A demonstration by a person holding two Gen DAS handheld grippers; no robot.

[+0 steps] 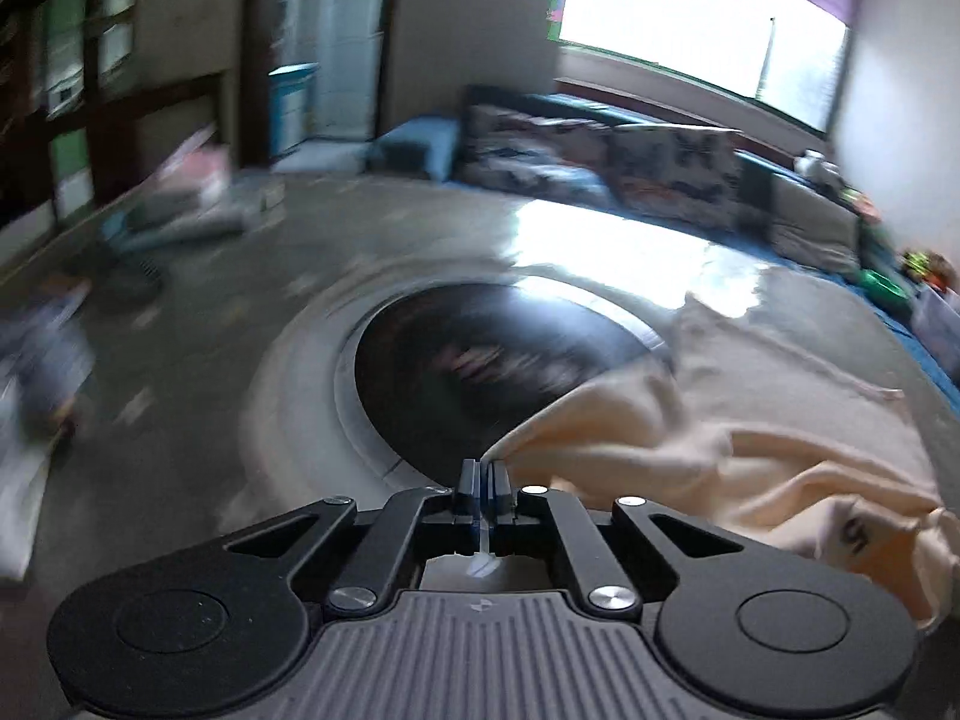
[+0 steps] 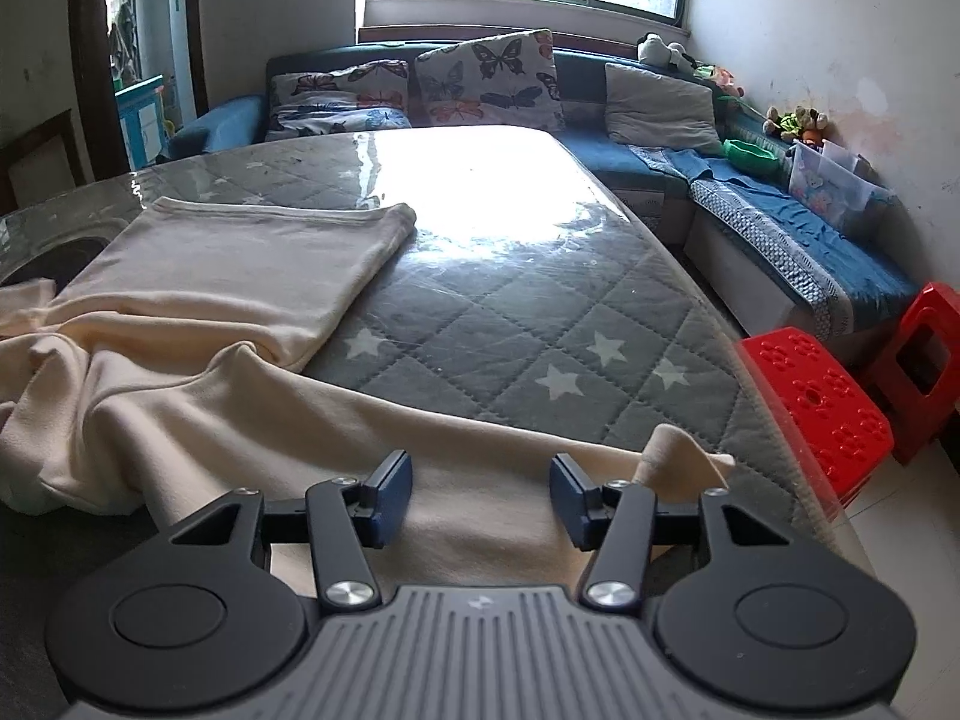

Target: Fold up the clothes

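A cream garment (image 2: 228,276) lies on the grey quilted table (image 2: 510,312), part flat, part rumpled toward the near left. In the left wrist view the same cream garment (image 1: 708,450) trails to the right. My left gripper (image 1: 485,474) is shut on an edge of it and holds it lifted above the table; that view is blurred. My right gripper (image 2: 481,495) is open, its blue pads (image 2: 393,498) just above the garment's near edge, holding nothing. A folded-up corner of cloth (image 2: 672,450) stands beside its right finger.
A black round inset (image 1: 480,372) sits in the table (image 1: 240,312) ahead of the left gripper. A blue sofa (image 2: 780,228) with butterfly pillows (image 2: 486,84) runs behind and right of the table. Two red plastic stools (image 2: 828,402) stand at the table's right edge.
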